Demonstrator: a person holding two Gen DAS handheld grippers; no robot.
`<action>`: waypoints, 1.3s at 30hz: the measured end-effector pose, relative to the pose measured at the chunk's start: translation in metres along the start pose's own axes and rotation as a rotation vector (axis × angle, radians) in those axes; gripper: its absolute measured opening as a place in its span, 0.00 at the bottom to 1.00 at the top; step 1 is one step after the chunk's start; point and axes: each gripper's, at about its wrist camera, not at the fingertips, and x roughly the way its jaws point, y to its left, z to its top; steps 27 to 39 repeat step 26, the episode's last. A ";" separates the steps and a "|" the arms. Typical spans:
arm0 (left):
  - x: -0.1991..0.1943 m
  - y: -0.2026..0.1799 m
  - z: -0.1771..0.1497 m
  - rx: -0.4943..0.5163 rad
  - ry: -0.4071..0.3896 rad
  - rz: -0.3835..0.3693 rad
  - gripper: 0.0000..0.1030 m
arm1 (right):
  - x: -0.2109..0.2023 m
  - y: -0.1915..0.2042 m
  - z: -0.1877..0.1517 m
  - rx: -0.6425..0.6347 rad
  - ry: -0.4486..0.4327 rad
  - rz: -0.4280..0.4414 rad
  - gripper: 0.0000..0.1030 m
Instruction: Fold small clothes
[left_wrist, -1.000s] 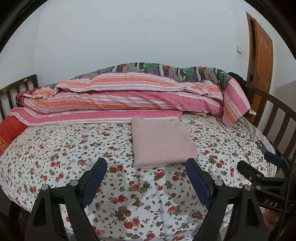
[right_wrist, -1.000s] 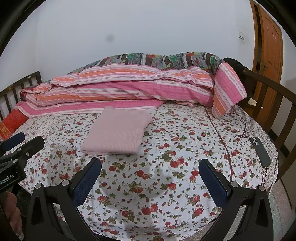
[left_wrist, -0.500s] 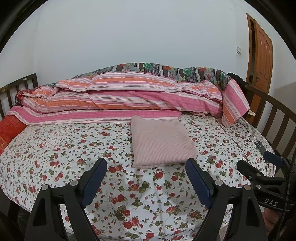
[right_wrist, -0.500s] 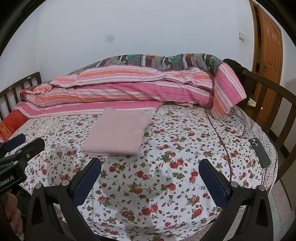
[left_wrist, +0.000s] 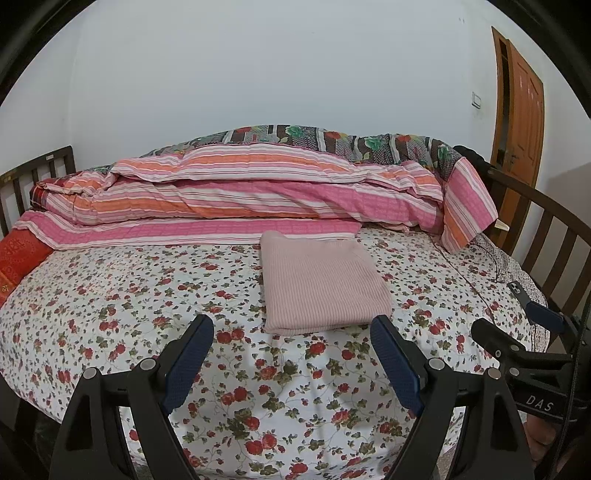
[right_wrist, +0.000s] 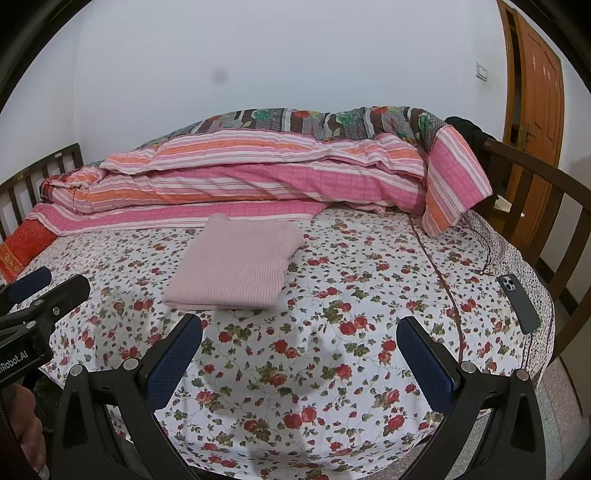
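Floral bedsheet (left_wrist: 110, 295), with striped quilt (left_wrist: 258, 192) rolled along its 12 o'clock edge. Pink ribbed garment (left_wrist: 321, 284), folded into a flat rectangle, lies mid-bed just below the quilt; long axis runs 12 to 6 o'clock. Left gripper (left_wrist: 291, 362) and right gripper (right_wrist: 299, 354) hover wide apart, empty.
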 end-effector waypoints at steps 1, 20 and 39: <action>0.000 0.000 0.000 0.000 0.000 0.000 0.84 | 0.000 0.000 0.001 0.000 0.000 0.000 1.00; -0.001 -0.001 0.000 -0.004 -0.002 -0.004 0.84 | -0.001 0.002 0.001 0.001 -0.001 0.000 1.00; -0.002 -0.002 -0.001 -0.002 -0.006 -0.004 0.84 | -0.001 0.002 0.001 0.002 -0.002 0.003 1.00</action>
